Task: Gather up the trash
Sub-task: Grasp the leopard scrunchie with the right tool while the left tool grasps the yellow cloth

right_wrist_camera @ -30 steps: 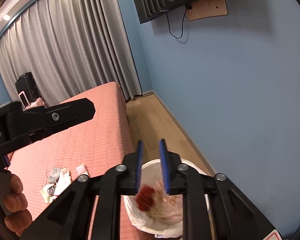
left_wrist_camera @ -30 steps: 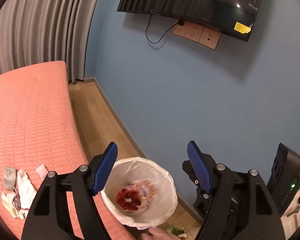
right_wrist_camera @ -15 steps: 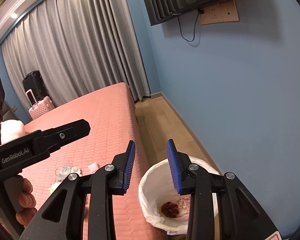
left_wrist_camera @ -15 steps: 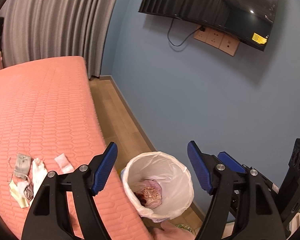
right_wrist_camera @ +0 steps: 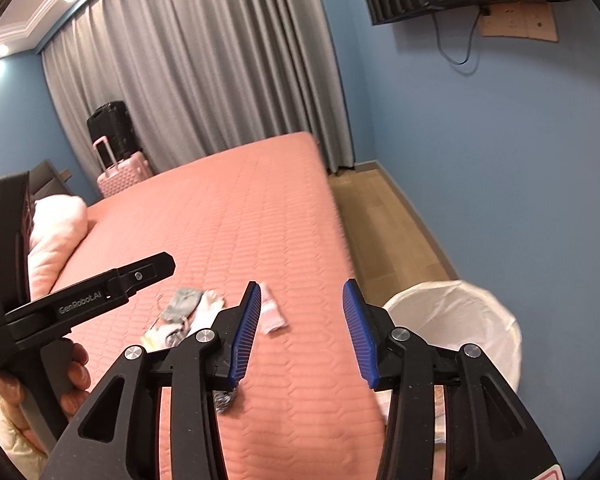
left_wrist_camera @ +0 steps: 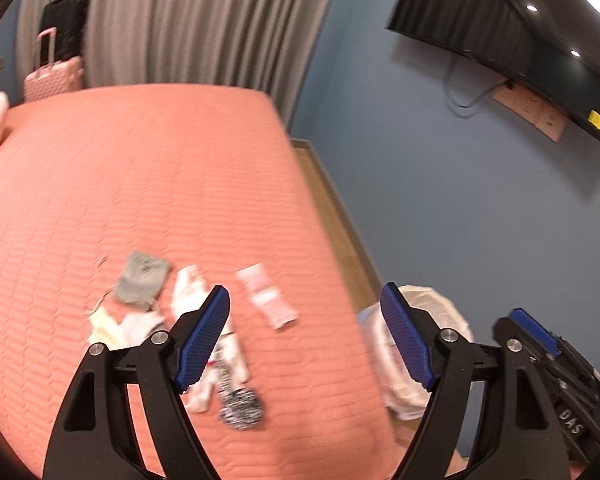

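Several scraps of trash lie on the salmon bed [left_wrist_camera: 140, 184]: a grey pouch [left_wrist_camera: 140, 282], white wrappers [left_wrist_camera: 190, 288], a pink-white packet [left_wrist_camera: 266, 300] and a black-and-white speckled piece [left_wrist_camera: 240, 404]. My left gripper [left_wrist_camera: 304, 338] is open and empty above them. My right gripper [right_wrist_camera: 300, 332] is open and empty over the bed edge; the packet [right_wrist_camera: 272, 312] and pouch [right_wrist_camera: 184, 304] lie beyond it. The white-lined bin [right_wrist_camera: 460, 320] stands on the floor right of the bed, also in the left wrist view [left_wrist_camera: 420, 360].
A blue wall [right_wrist_camera: 500, 160] with a mounted TV [left_wrist_camera: 500, 40] runs along the right. Grey curtains [right_wrist_camera: 220, 80], a pink suitcase [right_wrist_camera: 124, 172] and a black one stand at the back. A pink pillow [right_wrist_camera: 56, 236] lies at the bed's left. Wooden floor [right_wrist_camera: 388, 224] runs between bed and wall.
My right gripper opened and dropped the red trash into the bin. Both grippers then swung left from above the bin toward the trash on the bed.
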